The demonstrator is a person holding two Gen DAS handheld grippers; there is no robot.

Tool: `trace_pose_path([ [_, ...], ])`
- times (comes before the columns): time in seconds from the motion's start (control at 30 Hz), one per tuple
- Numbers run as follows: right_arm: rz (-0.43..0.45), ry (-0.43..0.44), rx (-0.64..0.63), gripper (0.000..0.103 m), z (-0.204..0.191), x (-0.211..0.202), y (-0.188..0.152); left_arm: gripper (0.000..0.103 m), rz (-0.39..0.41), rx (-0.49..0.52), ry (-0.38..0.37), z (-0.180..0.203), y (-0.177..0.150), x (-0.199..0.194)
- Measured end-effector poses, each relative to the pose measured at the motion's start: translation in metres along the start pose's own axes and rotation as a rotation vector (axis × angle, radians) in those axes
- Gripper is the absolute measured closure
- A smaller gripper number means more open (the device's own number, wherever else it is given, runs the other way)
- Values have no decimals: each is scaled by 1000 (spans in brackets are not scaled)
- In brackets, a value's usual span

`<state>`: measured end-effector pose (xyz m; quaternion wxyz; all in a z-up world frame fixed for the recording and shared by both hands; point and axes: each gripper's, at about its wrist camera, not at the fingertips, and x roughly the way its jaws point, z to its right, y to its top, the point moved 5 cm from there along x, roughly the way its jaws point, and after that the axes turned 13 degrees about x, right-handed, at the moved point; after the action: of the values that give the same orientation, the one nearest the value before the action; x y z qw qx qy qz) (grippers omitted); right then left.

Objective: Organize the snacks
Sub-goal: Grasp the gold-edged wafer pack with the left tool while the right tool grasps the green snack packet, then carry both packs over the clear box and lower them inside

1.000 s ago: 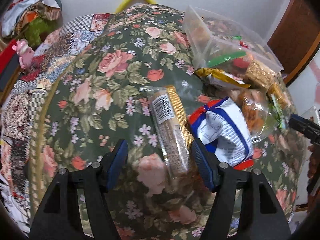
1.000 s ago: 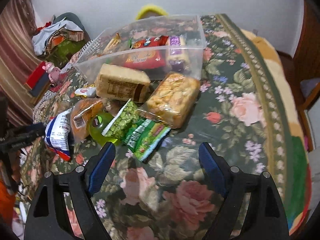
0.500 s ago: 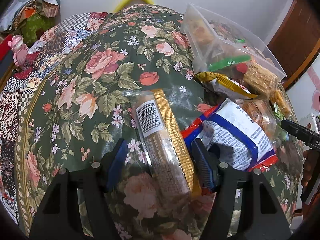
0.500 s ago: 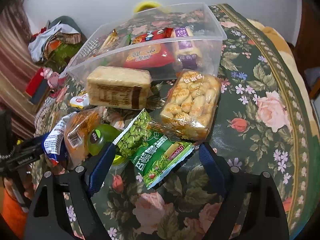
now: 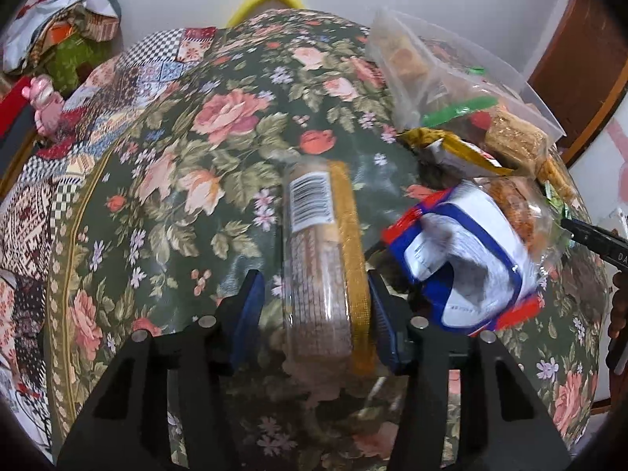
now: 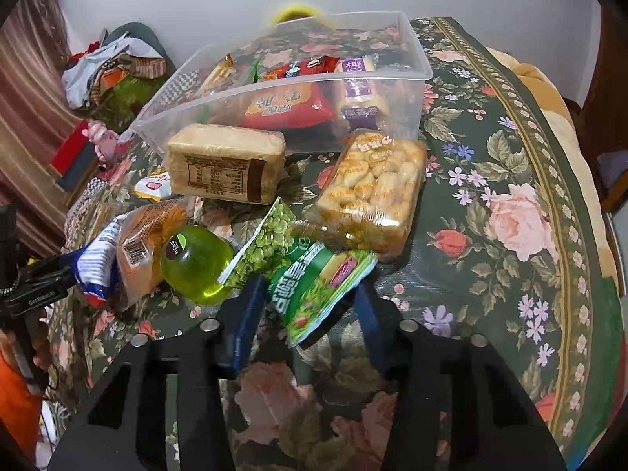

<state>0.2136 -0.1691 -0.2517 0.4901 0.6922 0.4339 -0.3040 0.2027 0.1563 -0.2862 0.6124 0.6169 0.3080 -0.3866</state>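
Snacks crowd a floral tablecloth (image 6: 510,180) beside a clear tub (image 6: 416,90); left gripper (image 5: 314,314) jaws closing around a biscuit pack (image 5: 320,259), right gripper (image 6: 308,302) jaws closing around a green packet (image 6: 318,282).

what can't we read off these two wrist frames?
- Left wrist: near end of the long biscuit pack is blurred and sinks behind the closing left tongs; pad contact unclear.
- Left wrist: clear bin contents are smeared by its wall; labels unreadable.
- Right wrist: near edge of the green snack bag lies between the closing right tongs; grip unconfirmed.
- Right wrist: the orange pack is partly covered.
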Motion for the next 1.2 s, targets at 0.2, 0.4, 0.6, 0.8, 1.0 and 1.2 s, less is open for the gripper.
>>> trace_pose_path([
  [0.2,5,4,20,63,-2,2,2,51,2,40,65,8,7,12],
  [0.4,8,9,11,70,-6,3,2,66,29,-10,56,4,12,15],
  [0.6,5,17,6,79,-5,-5,-2,67,27,-22,51,5,8,3],
  [0.8,33,3,-32,82,-8,-20,-9,68,62,-48,59,6,5,-20],
  [1.0,72,19,-27,82,-8,-40,-10,68,115,-25,69,16,14,-49],
  [1.2,123,25,-36,82,-12,-59,-2,68,182,0,65,30,35,-76],
])
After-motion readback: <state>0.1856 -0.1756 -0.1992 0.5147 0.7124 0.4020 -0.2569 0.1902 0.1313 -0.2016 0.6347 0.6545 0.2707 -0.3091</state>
